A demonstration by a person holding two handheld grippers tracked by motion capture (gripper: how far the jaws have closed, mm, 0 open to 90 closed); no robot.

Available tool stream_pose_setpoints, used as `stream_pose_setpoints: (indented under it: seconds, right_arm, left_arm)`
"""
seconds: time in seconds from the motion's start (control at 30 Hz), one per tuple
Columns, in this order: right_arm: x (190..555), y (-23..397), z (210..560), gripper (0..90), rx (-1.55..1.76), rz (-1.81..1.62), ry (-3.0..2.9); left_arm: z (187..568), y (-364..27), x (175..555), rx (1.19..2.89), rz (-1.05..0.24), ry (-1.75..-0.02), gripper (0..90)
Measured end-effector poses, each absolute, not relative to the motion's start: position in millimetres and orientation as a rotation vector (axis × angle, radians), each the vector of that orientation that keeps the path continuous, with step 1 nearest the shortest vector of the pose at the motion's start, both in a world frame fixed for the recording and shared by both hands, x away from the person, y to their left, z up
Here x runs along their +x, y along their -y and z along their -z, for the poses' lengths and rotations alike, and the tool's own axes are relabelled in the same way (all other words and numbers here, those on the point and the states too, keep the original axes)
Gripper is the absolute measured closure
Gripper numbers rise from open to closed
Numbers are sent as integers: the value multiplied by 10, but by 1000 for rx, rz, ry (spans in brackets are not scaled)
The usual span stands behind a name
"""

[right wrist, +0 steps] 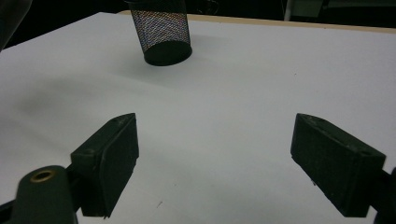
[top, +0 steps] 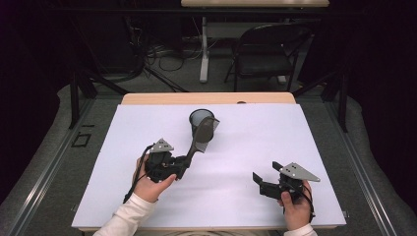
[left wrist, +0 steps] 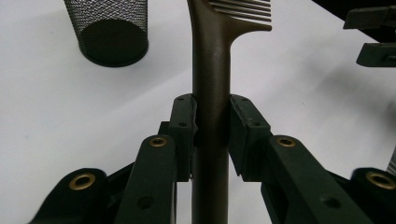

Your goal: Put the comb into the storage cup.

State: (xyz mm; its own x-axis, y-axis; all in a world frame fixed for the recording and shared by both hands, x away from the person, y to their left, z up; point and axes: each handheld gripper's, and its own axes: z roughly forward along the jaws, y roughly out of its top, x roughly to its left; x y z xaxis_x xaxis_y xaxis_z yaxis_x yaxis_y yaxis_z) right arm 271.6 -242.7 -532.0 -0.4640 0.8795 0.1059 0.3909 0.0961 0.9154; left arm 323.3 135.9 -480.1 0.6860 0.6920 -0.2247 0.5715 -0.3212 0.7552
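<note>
My left gripper (top: 183,164) is shut on the handle of a dark brown slotted spatula (top: 196,145). The spatula's head rises toward a black mesh cup (top: 197,116) and overlaps its rim in the high view. In the left gripper view the pads (left wrist: 183,122) press both sides of the spatula handle (left wrist: 211,60), with the mesh cup (left wrist: 111,29) up and to the left. My right gripper (top: 266,173) rests low at the front right, open with nothing between its fingers. In the right gripper view the right gripper (right wrist: 215,154) stands wide over bare white surface, and the mesh cup (right wrist: 161,30) stands farther back.
A white sheet (top: 255,137) covers the table, with a wooden edge (top: 162,99) at the far side. Beyond the table stand a black folding chair (top: 268,51), a white table leg (top: 204,46) and floor cables (top: 162,54). The other gripper (left wrist: 376,35) shows at the left gripper view's upper right.
</note>
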Motion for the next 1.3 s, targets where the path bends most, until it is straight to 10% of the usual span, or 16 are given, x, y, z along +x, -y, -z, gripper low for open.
stream_pose_setpoints:
  seconds: [1.3]
  right_arm:
    - [2728, 2445, 5327, 151, 1263, -1372, -1907]
  left_arm:
    - [4896, -1317, 3125, 1945, -224, -934, 725]
